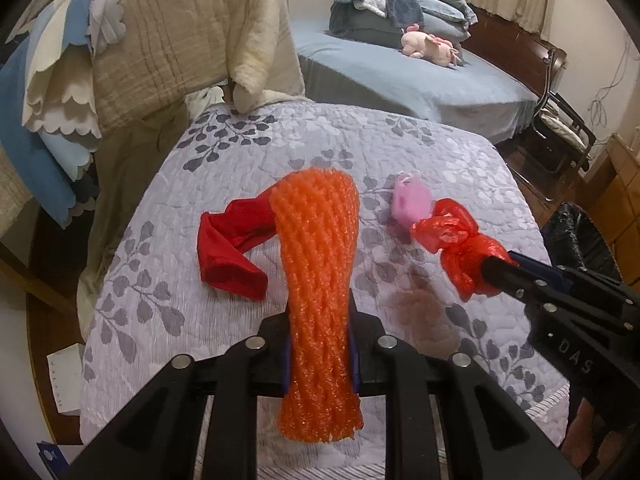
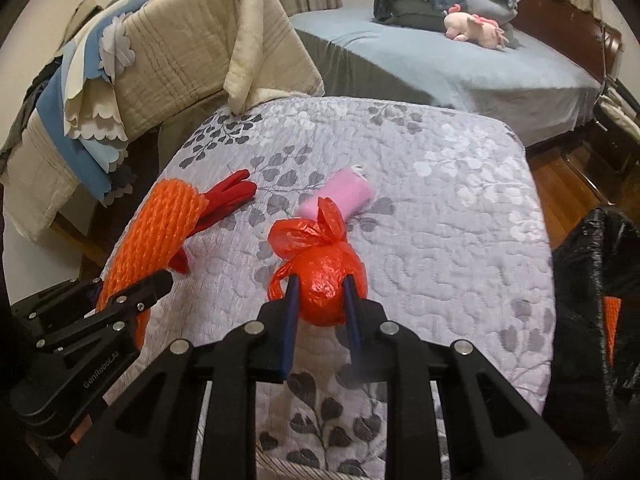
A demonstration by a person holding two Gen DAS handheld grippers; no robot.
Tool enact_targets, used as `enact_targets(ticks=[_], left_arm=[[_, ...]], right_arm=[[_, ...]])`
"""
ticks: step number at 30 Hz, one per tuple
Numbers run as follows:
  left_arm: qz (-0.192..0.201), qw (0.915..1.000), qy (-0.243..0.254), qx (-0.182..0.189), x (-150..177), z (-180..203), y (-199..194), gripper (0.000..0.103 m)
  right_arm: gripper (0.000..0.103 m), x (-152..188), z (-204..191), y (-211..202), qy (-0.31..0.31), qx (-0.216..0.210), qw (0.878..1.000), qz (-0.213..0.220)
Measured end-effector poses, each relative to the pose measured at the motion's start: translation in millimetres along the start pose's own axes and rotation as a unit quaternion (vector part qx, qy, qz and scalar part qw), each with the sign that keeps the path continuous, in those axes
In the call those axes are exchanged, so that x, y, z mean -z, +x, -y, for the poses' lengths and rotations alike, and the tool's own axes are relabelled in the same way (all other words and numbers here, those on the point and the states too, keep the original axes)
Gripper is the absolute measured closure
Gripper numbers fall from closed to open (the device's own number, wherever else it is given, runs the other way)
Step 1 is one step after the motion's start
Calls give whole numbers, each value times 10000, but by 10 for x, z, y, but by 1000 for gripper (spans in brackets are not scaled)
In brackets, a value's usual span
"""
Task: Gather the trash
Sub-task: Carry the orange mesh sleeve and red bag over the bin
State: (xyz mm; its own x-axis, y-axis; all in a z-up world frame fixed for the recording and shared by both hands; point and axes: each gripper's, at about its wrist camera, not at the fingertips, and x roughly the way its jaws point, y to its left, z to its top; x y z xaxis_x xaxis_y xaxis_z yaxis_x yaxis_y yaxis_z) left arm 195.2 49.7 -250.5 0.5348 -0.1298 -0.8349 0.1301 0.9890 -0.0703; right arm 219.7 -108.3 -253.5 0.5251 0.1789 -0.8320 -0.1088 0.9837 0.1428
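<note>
Bedroom, quilted bed with grey leaf print: both grippers hold trash, and the drop into the bin comes next.

Quilt (image 2: 440,200) carries what is left: a red glove (image 1: 232,248) toward its left edge and a pink roll (image 2: 348,194) near the middle. Left gripper (image 1: 320,344) has its jaws narrowed onto an orange foam net sleeve (image 1: 320,272), which stands up out of them clear of the quilt. Right gripper (image 2: 320,300) pinches a knotted red plastic bag (image 2: 324,280) between its blue pads, likewise lifted off the quilt. Black bin bag (image 2: 596,300) stands just off the bed's right edge. By my reading the pick-up step is finished for these two pieces; the next move calls for carrying both rightward over the bin's mouth, then letting go without the bag's loose ears snagging.
</note>
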Motion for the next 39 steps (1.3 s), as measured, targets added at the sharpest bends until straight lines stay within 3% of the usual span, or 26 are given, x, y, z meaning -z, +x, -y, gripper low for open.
enact_targets(ticks=[16, 25, 39], left_arm=[[29, 9998, 169, -62, 88, 515, -253, 82], [211, 9989, 370, -220, 84, 1058, -406, 82], [279, 9988, 405, -19, -29, 1949, -462, 82]], right_arm=[[82, 141, 492, -445, 196, 235, 9994, 156], [82, 230, 926, -696, 397, 322, 9985, 180], [82, 332, 1737, -1066, 497, 694, 9960, 262]])
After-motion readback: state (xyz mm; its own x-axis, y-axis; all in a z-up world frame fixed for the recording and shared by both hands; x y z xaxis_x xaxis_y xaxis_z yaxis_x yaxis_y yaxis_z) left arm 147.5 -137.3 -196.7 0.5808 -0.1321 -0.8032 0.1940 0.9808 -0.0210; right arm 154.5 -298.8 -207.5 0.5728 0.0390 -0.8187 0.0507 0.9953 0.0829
